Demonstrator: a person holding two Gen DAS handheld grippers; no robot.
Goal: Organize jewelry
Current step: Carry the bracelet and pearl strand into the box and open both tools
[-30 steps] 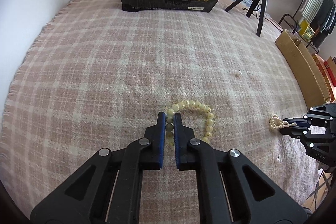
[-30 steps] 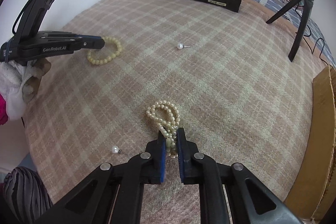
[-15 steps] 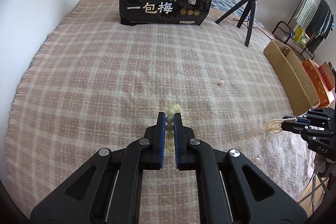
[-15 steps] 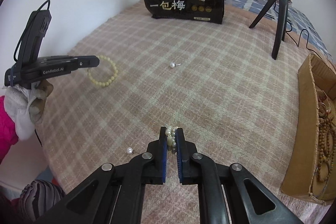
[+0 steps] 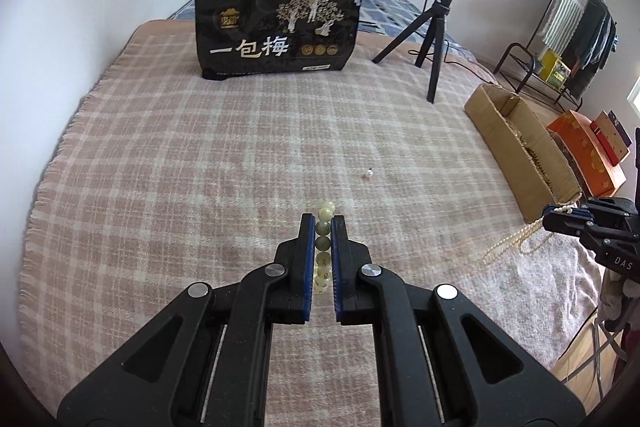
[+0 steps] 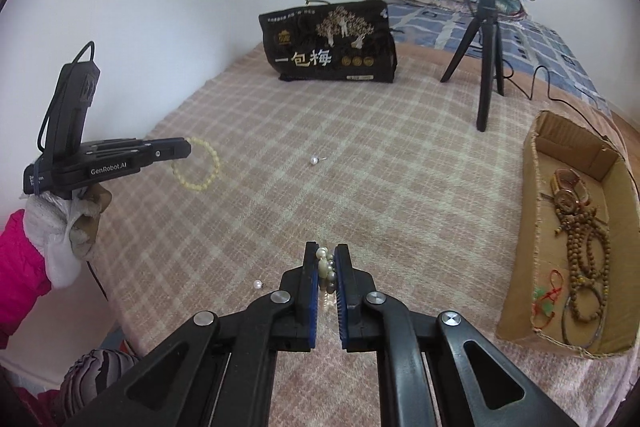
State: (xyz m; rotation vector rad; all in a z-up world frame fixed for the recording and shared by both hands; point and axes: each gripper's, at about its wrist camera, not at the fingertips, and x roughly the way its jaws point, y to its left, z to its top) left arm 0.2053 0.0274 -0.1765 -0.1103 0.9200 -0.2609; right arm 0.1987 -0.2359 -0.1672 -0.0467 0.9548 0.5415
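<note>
Between left tool [image 5: 324, 227] pads: bracelet [image 5: 323, 247]

We hold both grippers tilted down above the bed [image 5: 160, 163]: left gripper [image 5: 323, 223] clamped, right gripper [image 6: 327, 254] clamped.

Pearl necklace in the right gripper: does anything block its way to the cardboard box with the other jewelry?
Nothing visible does. The right gripper holds the pearl necklace above bare blanket, and the open-topped cardboard box sits off to its right. The tripod stands farther back.
</note>
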